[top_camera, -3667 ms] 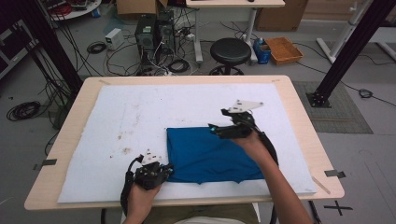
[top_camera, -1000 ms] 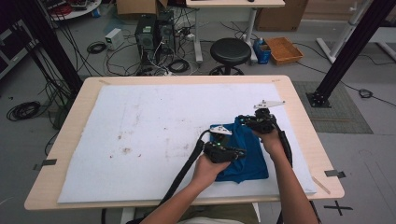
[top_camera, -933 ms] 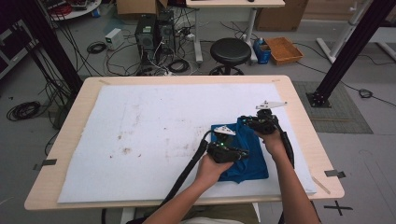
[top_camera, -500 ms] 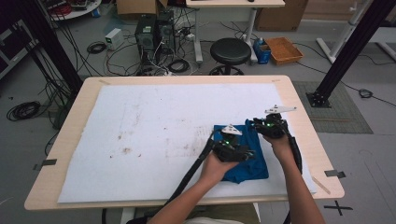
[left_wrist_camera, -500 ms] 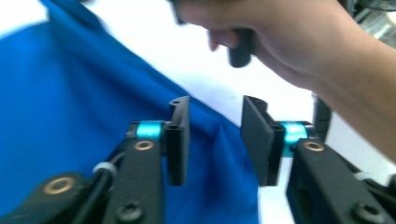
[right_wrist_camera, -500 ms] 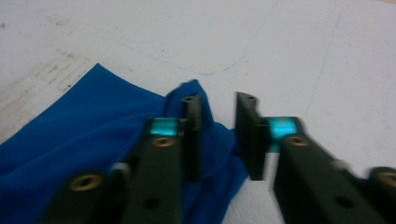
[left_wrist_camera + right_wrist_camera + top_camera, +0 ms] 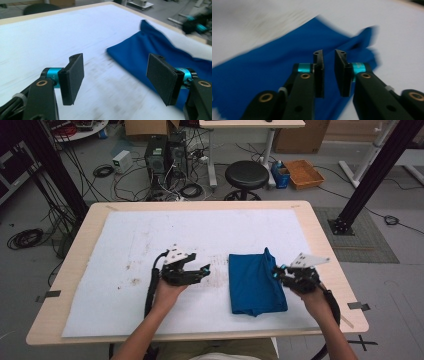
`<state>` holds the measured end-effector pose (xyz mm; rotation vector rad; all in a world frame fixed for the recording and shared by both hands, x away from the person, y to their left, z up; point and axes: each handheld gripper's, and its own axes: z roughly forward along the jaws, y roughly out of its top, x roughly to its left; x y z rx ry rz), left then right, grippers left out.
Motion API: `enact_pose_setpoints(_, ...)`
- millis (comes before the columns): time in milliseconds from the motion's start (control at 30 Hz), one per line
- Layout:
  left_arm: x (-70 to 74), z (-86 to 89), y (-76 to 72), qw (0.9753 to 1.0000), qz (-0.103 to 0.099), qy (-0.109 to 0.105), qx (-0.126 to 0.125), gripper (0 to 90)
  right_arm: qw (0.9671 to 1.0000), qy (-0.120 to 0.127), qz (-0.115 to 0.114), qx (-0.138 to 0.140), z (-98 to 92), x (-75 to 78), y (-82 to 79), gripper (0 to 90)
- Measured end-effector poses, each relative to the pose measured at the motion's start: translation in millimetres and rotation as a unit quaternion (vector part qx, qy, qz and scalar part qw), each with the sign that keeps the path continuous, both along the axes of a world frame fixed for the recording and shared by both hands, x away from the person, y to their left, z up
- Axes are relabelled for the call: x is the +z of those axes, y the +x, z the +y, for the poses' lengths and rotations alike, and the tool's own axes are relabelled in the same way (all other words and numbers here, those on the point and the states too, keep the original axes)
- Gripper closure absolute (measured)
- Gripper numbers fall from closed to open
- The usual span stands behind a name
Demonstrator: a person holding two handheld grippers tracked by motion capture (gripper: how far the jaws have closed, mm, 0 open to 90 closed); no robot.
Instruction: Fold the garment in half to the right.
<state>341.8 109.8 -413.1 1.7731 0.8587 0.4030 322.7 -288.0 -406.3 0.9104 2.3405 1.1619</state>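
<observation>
High view: blue cloth (image 7: 256,282) folded, near table's (image 7: 320,235) right edge; left gripper (image 7: 200,270) spread, right gripper (image 7: 278,271) nearly closed, empty; further folding possibly left.

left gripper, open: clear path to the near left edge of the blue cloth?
Probably yes. The left gripper sits open, fingers pointing at the folded blue cloth, with bare white mat between them. The right gripper is at the cloth's far side.

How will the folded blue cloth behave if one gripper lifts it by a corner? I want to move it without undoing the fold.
The blue cloth probably is floppy: its far corner stands rumpled. Lifted by one corner, the layers would likely hang and unfold. It looks thin and light, so pushing may bunch it on the white mat.
</observation>
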Motion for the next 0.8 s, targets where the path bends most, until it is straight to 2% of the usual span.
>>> enact_pose_setpoints(67, -3.4, 18.3, -2.0, 0.9999, 0.001, 0.000, 0.015, 30.7, 0.9985, -0.034, 0.018, 0.038, 10.7, -9.5, -9.7, 84.7)
enact_pose_setpoints(100, -4.2, 23.6, -2.7, 0.9998, 0.003, 0.003, 0.019, 30.6, 0.9967, -0.063, 0.027, 0.044, 15.2, -16.8, -13.2, 86.5)
enact_pose_setpoints(167, -6.9, 37.0, -5.8, 0.9995, 0.003, 0.004, 0.031, 30.7, 0.9938, -0.103, 0.032, 0.025, 14.8, -25.6, -13.6, 87.2)
enact_pose_setpoints(233, -8.7, 45.3, -9.2, 0.9993, 0.000, 0.004, 0.038, 30.6, 0.9943, -0.099, 0.040, 0.006, 5.9, -28.6, -13.7, 89.9)
enact_pose_setpoints(300, -10.3, 52.9, -12.0, 0.9991, -0.001, 0.004, 0.042, 30.7, 0.9923, -0.116, 0.042, -0.018, -3.1, -28.7, -17.1, 90.0)
enact_pose_setpoints(400, -9.0, 58.7, -10.4, 0.9989, -0.001, -0.003, 0.047, 30.7, 0.9939, -0.085, 0.062, -0.034, -14.0, -31.7, -21.7, 89.5)
enact_pose_setpoints(433, -8.4, 58.9, -10.4, 0.9988, -0.001, -0.006, 0.050, 30.7, 0.9942, -0.071, 0.072, -0.038, -17.1, -32.0, -22.8, 85.7)
enact_pose_setpoints(500, -8.0, 59.2, -10.8, 0.9989, -0.002, -0.003, 0.047, 30.7, 0.9931, -0.055, 0.093, -0.045, -22.6, -27.8, -22.3, 66.6)
enact_pose_setpoints(567, -8.6, 58.4, -10.9, 0.9989, 0.000, -0.001, 0.047, 30.7, 0.9944, -0.028, 0.087, -0.054, -25.7, -21.2, -21.8, 63.8)
enact_pose_setpoints(633, -9.1, 57.8, -10.5, 0.9989, 0.002, 0.000, 0.046, 30.7, 0.9962, -0.009, 0.074, -0.047, -23.8, -16.1, -20.2, 63.8)
enact_pose_setpoints(733, -10.5, 57.6, -9.6, 0.9989, 0.004, -0.001, 0.046, 30.7, 0.9977, -0.016, 0.060, -0.028, -10.8, -19.5, -15.3, 68.9)
enact_pose_setpoints(800, -11.3, 58.0, -9.5, 0.9989, 0.006, -0.001, 0.047, 30.7, 0.9954, -0.024, 0.087, -0.031, -6.4, -32.3, -12.0, 69.4)
